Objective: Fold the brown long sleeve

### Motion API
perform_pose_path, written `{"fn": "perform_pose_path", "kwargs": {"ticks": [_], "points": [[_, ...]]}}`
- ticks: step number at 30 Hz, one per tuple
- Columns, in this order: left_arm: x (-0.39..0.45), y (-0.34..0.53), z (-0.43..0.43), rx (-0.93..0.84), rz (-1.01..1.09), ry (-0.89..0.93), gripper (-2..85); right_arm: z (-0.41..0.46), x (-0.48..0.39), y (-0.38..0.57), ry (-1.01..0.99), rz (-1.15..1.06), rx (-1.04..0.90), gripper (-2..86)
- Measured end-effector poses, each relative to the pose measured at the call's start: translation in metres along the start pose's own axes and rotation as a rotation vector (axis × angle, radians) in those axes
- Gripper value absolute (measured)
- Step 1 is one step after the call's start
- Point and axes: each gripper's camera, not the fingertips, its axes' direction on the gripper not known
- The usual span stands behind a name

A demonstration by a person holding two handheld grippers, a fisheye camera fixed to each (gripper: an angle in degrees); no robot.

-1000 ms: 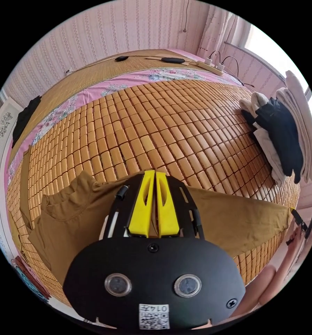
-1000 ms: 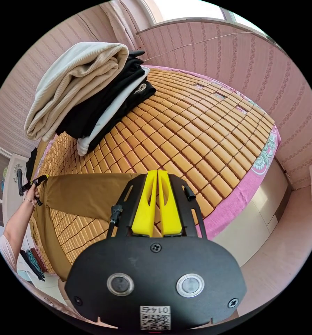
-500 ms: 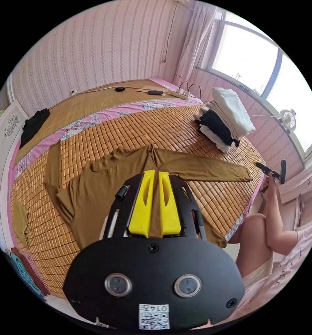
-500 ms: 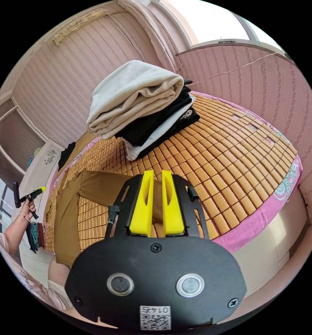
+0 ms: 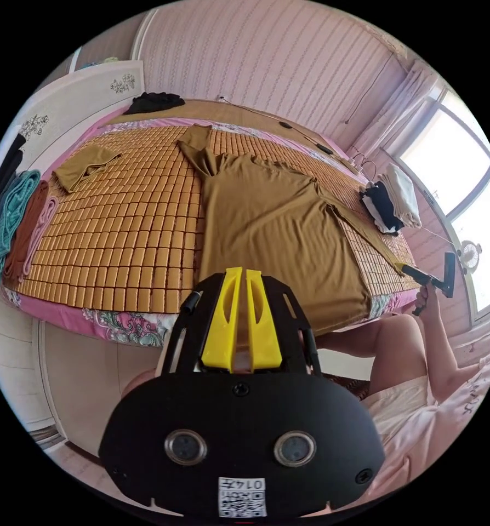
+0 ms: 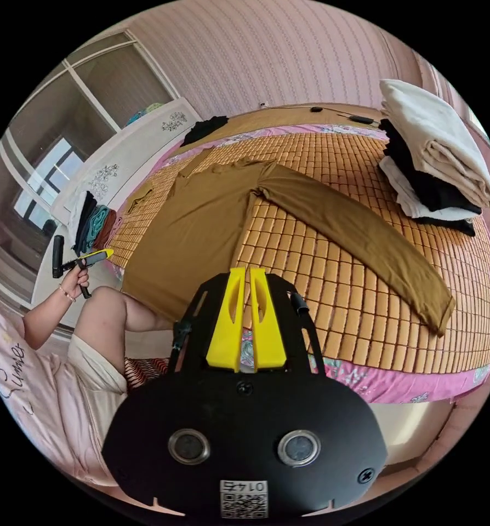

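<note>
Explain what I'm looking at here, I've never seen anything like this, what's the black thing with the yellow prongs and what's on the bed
The black thing is a hand-held tool with a wide-angle camera on it. A person holds one in each hand, and each picture is taken from one tool. The yellow prongs are its two jaws: the left gripper in the left gripper view, the right gripper in the right gripper view. Both pairs look nearly closed and hold nothing, pulled back from the bed's edge.

On the bed's woven mat lies a brown long-sleeve shirt, spread flat and not yet folded, one sleeve stretched out sideways. A stack of folded clothes sits beside it. More clothes hang over the bed's end.
</note>
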Motion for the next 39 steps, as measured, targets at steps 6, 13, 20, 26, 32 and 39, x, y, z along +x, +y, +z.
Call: {"fn": "perform_pose_path", "kwargs": {"ticks": [6,13,20,26,32,39], "points": [[-0.047,-0.017,-0.018,0.147,-0.071,0.036,-0.8,0.074,-0.124,-0.074,-0.156,-0.211,-0.174,5.7],[-0.078,-0.075,-0.010,0.180,0.000,0.045,-0.6,0.150,-0.254,-0.238,-0.049,-0.464,-0.244,6.6],[-0.097,-0.105,0.001,0.096,0.119,0.120,0.0,0.270,-0.381,-0.402,0.149,-0.613,-0.241,7.1],[-0.117,-0.119,0.001,0.008,0.148,0.122,-0.7,0.393,-0.460,-0.510,0.213,-0.637,-0.326,8.5],[-0.135,-0.127,0.016,-0.145,0.106,0.145,-1.0,0.479,-0.499,-0.577,0.325,-0.545,-0.325,11.0],[-0.146,-0.132,0.006,-0.158,0.121,0.186,-1.0,0.520,-0.509,-0.612,0.415,-0.469,-0.312,-0.1]]}}
